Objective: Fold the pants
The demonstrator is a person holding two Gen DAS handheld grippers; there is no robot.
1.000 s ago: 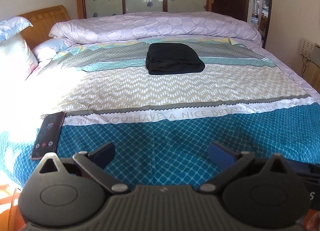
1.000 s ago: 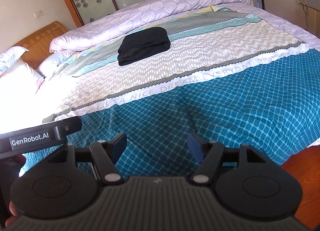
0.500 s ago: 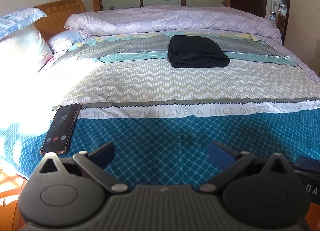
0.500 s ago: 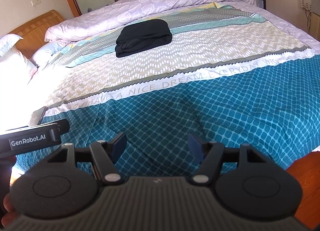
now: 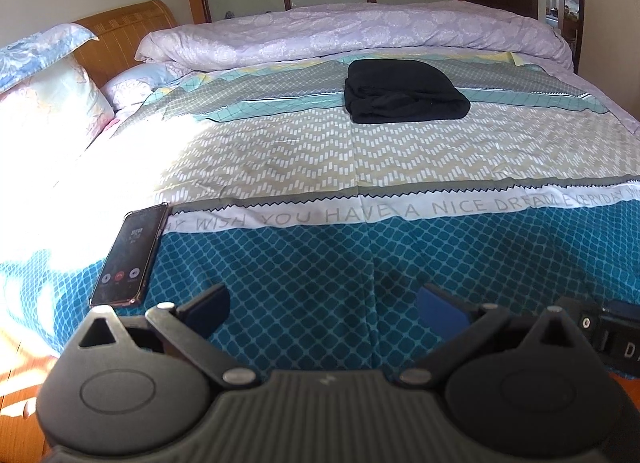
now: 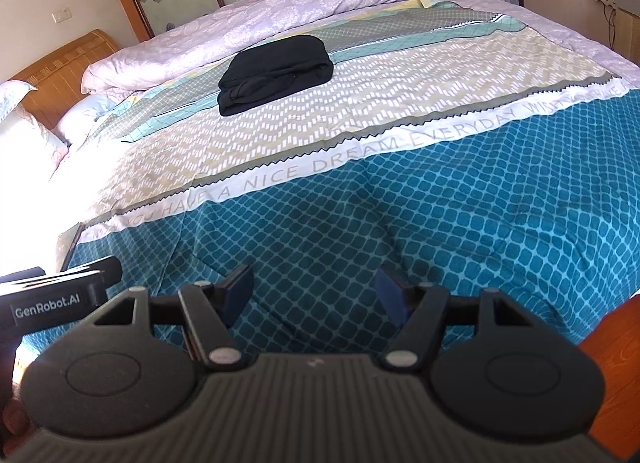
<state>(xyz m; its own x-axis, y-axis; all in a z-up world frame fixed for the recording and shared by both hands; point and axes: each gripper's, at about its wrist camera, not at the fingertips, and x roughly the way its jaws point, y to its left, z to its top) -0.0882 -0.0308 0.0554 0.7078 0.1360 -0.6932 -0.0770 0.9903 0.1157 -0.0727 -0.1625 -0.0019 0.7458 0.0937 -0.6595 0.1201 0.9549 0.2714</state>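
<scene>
Black pants (image 5: 404, 93) lay folded at the far middle of the bed (image 5: 280, 151), well apart from both wide, empty tools (image 5: 323, 305) (image 6: 314, 295), so withdrawing without touching them seemed best.

Both wrist views look from the bed's (image 5: 400, 151) near edge toward its far side, sharing the bedspread (image 6: 360, 135); the right view sits further right.
</scene>
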